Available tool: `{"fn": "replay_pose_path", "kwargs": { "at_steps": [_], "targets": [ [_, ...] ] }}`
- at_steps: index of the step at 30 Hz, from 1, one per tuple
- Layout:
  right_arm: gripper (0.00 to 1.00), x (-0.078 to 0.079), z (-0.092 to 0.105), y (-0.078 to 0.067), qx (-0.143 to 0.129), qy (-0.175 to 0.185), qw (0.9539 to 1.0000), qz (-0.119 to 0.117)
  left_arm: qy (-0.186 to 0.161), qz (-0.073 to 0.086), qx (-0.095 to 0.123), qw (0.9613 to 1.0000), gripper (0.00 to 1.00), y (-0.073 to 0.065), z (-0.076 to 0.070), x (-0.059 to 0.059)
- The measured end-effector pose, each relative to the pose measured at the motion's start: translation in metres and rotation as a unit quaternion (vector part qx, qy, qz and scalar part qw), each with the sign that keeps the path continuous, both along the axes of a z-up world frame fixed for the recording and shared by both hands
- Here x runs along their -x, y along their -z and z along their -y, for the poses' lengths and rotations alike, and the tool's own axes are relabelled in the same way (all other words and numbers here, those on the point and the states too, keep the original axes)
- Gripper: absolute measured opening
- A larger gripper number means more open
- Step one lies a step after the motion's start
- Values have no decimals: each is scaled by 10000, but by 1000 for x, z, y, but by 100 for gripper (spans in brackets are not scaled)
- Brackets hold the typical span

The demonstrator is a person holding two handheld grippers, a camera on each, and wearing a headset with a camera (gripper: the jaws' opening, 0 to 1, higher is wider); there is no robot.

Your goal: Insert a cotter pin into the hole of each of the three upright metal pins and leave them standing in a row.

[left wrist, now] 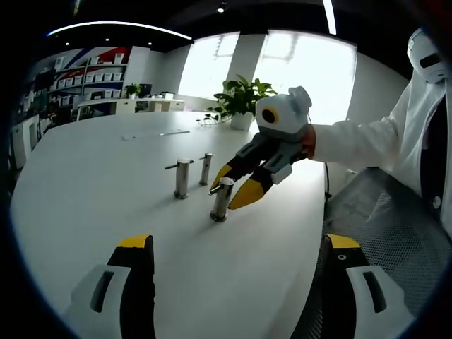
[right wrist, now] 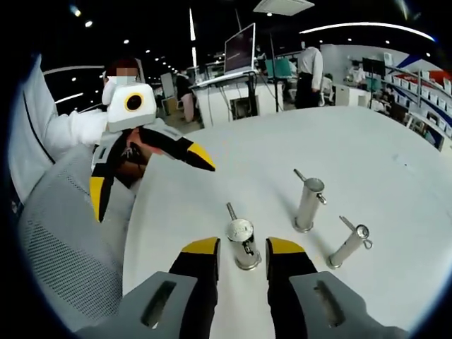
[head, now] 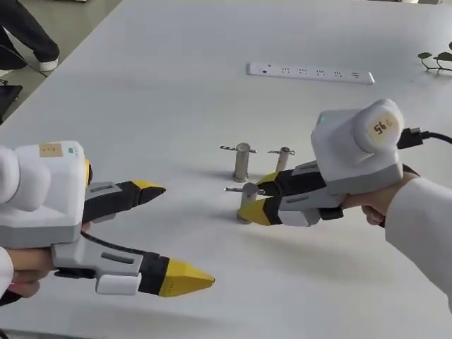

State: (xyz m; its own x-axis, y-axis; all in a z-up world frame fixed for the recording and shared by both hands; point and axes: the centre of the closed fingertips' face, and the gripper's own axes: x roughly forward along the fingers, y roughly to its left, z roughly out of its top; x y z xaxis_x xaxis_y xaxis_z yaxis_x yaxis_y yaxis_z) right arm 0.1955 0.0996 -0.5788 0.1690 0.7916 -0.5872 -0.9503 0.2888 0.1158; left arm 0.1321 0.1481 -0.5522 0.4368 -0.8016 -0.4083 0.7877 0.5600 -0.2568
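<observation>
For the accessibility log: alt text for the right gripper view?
Right gripper fingers flank the nearest metal pin, cotter pin through its top. Two more such pins stand beyond at right, the open left gripper at left.

One reading obtained: the round display (head: 382, 128) on the housing of the right gripper (head: 256, 196) carries two orange digits, turned sideways to the head view, read as 95, though the order is not certain; the tan label (head: 50, 149) on top of the left gripper (head: 183, 234) has print too small to read; the wall signage (left wrist: 92, 60) in the left gripper view is blurred and illegible.
</observation>
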Motion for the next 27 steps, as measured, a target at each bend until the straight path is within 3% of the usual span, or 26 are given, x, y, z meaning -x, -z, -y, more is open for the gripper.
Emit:
{"fn": "replay_pose_path", "kwargs": {
  "at_steps": [3,5,10,13,19,27],
  "targets": [
    [15,-3,-1,1,21,30,9999,125,-74,6,20,10000,99,-3,-2,1],
    [10,-1,-3,1,-29,8,10000,66,-122,40,0,9999,99,-5,-5,1],
    [9,-1,-3,1,104,-83,9996,265,-172,99,-7,9998,99,-8,-9,-1],
    [9,-1,-2,2,273,-317,9975,569,-212,98,2,9997,99,-8,-10,-2],
    [8,1,0,1,307,-382,9969,610,-264,84,-29,9996,99,-8,-13,-4],
    [8,-2,35,-9,274,-434,9961,715,-260,30,-81,9996,99,-7,-13,-3]
  ]
}}
